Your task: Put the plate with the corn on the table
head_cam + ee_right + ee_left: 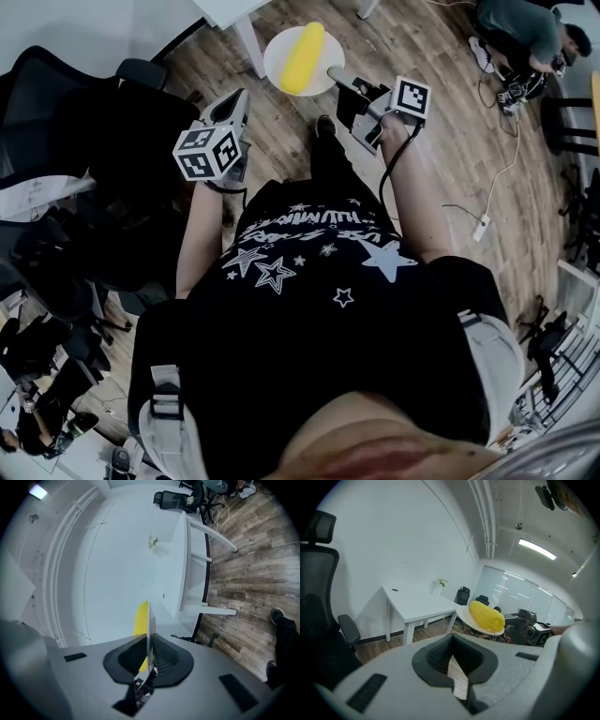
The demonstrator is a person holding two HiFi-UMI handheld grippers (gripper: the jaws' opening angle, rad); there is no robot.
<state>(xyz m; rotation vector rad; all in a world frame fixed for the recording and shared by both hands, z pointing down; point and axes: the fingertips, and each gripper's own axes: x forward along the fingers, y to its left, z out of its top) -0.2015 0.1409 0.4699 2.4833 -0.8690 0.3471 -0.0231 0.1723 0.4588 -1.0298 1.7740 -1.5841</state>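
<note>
My R gripper [337, 77] clamped on rim of white plate [277, 58] w/ corn cob [304, 56], near white table [417, 605]. L gripper [238, 97] closed, empty.

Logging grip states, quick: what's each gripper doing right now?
Left gripper: closed, empty.
Right gripper: closed on the plate carrying the corn.

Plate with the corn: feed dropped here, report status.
Right gripper shut on plate rim, corn aboard. Left gripper shut, empty. Plate beside table, nothing between.
</note>
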